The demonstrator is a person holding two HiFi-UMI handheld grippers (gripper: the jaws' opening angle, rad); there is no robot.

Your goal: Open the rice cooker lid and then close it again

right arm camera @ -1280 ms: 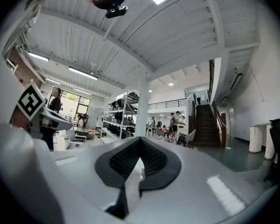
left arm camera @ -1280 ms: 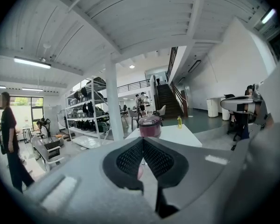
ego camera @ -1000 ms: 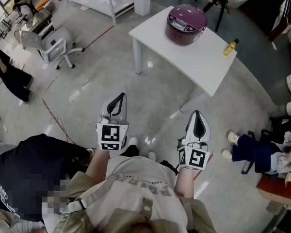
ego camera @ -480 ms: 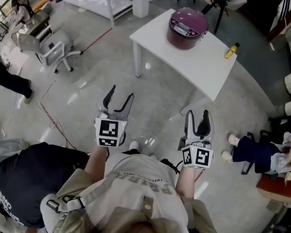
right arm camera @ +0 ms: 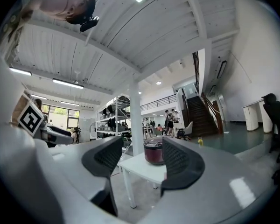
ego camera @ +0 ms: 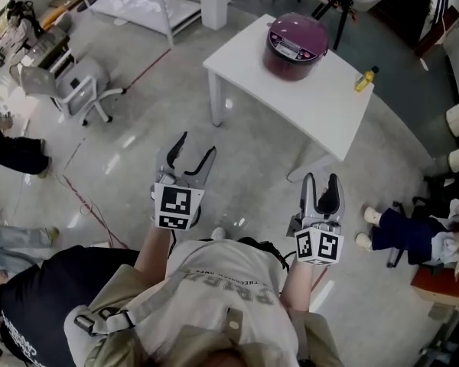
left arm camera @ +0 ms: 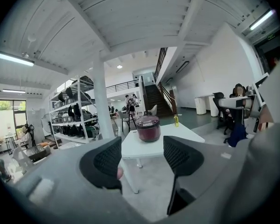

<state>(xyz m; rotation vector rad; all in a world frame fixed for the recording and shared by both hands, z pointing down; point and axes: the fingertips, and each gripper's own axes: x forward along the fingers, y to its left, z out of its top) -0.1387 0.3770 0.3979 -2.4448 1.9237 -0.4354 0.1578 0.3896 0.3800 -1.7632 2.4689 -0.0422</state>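
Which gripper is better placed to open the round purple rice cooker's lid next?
Probably right: right gripper lines up closer with the rice cooker on the white table; left gripper sits further aside. Both far off, jaws just opened, nothing between.

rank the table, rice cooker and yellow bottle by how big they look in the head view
1. table
2. cooker
3. bottle
The cooker and bottle both stand on the table, so nearness barely skews this.
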